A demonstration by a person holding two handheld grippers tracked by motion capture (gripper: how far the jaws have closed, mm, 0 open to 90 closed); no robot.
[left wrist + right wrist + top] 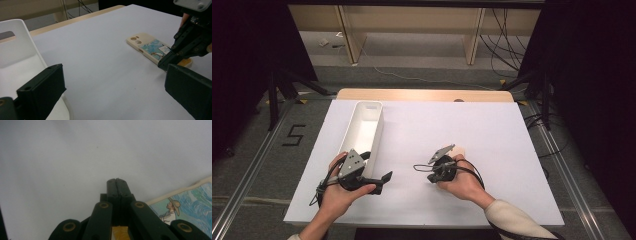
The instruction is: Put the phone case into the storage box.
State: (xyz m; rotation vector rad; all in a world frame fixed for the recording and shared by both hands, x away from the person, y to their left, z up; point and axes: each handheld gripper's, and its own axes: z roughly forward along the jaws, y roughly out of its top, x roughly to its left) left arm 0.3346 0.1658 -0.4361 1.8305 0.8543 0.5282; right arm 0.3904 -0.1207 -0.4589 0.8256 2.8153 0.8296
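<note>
A cream phone case (150,46) with a blue picture of a figure in a hat (192,205) lies flat on the white table. My right gripper (117,181) is shut with nothing between its jaws. It reaches low across the case's near end, and its tips come down at the case's edge (165,65). In the high view the right gripper (434,175) and its hand cover most of the case (458,149). My left gripper (115,75) stands wide open and holds nothing. It sits beside the white bin (364,130) and faces the case.
The long white bin (17,50) stands on the left part of the table, with its near end next to my left gripper (379,172). White table surface (492,130) spreads to the right and behind the case. Shelving and cables lie beyond the far edge.
</note>
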